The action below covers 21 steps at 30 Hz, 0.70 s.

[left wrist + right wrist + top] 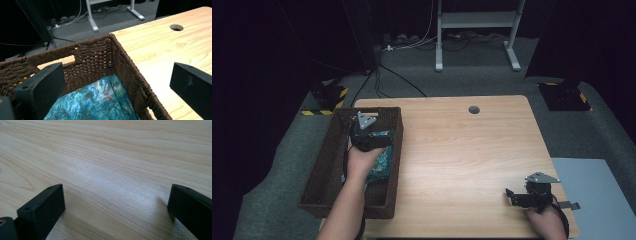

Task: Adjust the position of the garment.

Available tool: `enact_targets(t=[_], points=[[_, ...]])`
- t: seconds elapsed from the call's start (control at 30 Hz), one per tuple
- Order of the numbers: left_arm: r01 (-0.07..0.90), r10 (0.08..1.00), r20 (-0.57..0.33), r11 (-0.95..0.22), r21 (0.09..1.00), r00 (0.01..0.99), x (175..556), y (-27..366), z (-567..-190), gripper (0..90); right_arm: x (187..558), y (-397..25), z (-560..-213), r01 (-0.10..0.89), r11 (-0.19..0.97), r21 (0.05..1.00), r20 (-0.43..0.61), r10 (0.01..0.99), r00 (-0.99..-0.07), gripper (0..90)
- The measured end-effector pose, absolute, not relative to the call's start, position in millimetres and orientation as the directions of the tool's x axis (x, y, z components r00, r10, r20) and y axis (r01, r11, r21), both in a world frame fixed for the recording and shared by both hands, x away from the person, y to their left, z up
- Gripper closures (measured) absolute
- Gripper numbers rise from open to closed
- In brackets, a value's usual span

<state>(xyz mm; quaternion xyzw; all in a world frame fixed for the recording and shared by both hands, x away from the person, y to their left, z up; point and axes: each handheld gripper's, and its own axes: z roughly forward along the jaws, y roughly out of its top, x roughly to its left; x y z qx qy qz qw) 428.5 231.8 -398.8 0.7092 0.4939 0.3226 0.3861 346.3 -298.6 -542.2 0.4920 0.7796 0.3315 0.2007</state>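
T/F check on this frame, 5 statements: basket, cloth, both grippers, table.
1. The teal patterned cloth lies inside the brown wicker basket. True.
2. The left gripper is clamped on the cloth. False: its jaws stand wide apart above the cloth, holding nothing.
3. The right gripper is open over bare wood. True.
4. The basket sits at the table's right edge. False: it stands on the left side of the table, in the high view.
5. The right gripper is inside the basket. False: it is near the table's front right corner, far from the basket.
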Motion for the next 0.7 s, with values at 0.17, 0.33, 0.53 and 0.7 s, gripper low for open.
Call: enact_targets(t=[0.17, 0.33, 0.53, 0.7], points=[[0.445, 0.955, 0.054, -0.186, 0.876, 0.292, 426.1, 234.2, -398.3, 0.1, 346.3, -298.8, -542.1, 0.634, 0.295, 0.715, 0.015, 0.900, -0.436, 0.9], [0.443, 0.953, 0.056, -0.190, 0.876, 0.297, 424.3, 233.6, -398.6, 0.1, 346.2, -299.0, -542.1, 0.634, 0.294, 0.715, 0.016, 0.900, -0.435, 1.1], [0.435, 0.952, 0.057, -0.189, 0.880, 0.300, 421.2, 230.5, -397.4, 0.1, 346.3, -298.8, -542.1, 0.634, 0.296, 0.715, 0.016, 0.899, -0.437, 0.9], [0.428, 0.953, 0.046, -0.178, 0.886, 0.299, 418.0, 227.9, -397.6, 0.1, 346.3, -298.3, -542.3, 0.635, 0.297, 0.713, 0.015, 0.899, -0.438, 0.3]])
